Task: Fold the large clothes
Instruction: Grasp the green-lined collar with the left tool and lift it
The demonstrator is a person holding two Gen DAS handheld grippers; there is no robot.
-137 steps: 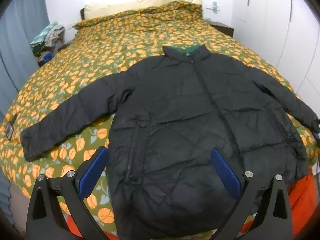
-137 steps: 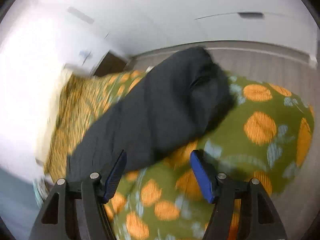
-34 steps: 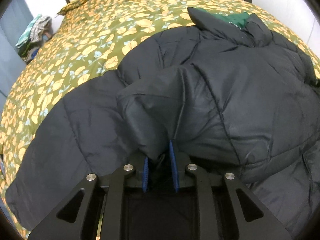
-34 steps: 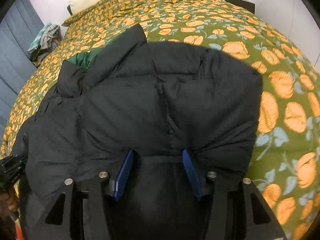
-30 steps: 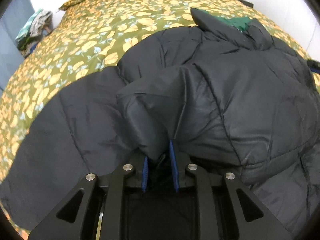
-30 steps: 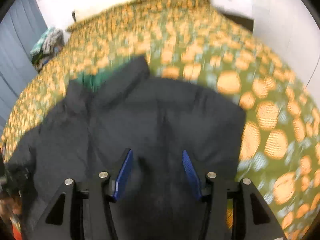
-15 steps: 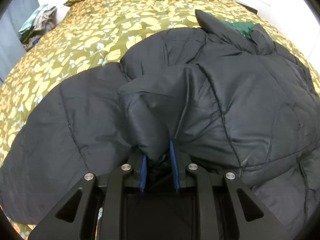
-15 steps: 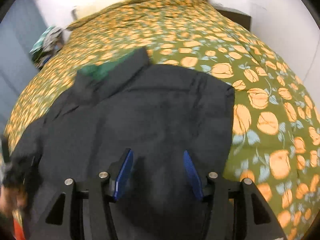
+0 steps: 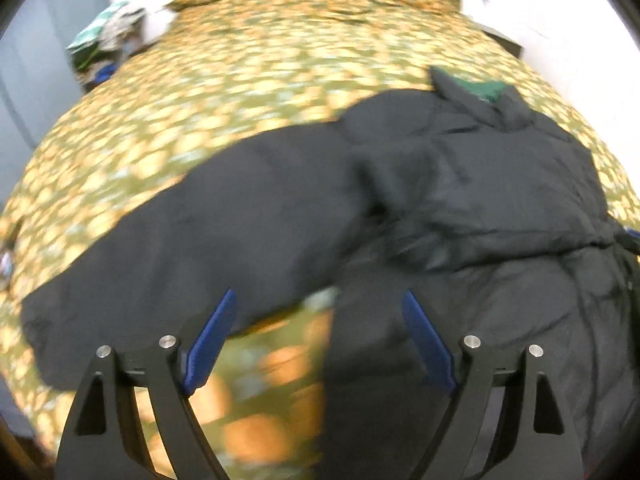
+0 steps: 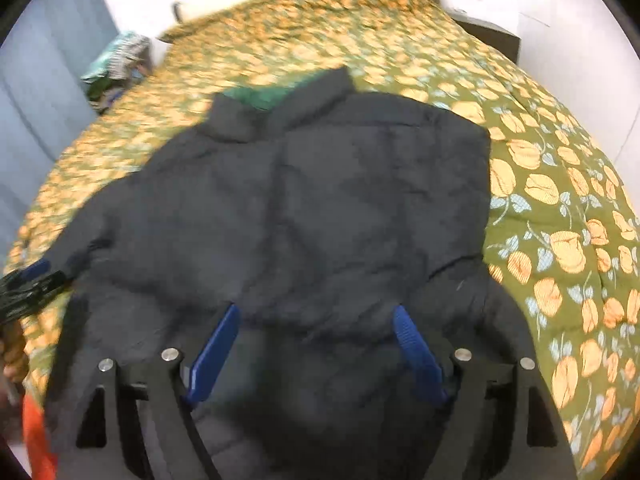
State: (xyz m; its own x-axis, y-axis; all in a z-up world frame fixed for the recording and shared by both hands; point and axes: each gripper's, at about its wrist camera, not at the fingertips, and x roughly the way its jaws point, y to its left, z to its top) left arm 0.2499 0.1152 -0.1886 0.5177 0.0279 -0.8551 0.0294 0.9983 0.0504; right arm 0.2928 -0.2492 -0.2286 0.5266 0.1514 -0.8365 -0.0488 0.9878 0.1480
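A black quilted jacket (image 9: 460, 200) with a green-lined collar (image 9: 486, 90) lies on the bed. Its right side is folded in over the body, which shows in the right wrist view (image 10: 340, 200). Its left sleeve (image 9: 180, 248) stretches out to the left across the bedspread. My left gripper (image 9: 318, 336) is open and empty above the jacket's lower left edge. My right gripper (image 10: 316, 344) is open and empty above the jacket's lower body. The left gripper's tip also shows in the right wrist view (image 10: 28, 280) at the far left.
The bed has a green bedspread with orange flowers (image 9: 280, 60). A pile of clothes (image 9: 108, 40) sits at the far left by a grey-blue curtain. A dark nightstand (image 10: 488, 36) stands at the far right by white walls. Something orange (image 10: 36, 432) shows at the bed's near edge.
My left gripper has opened and let go of the jacket fold, then pulled back. My right gripper stays open and has drawn back slightly. The jacket's right side now lies folded over the body.
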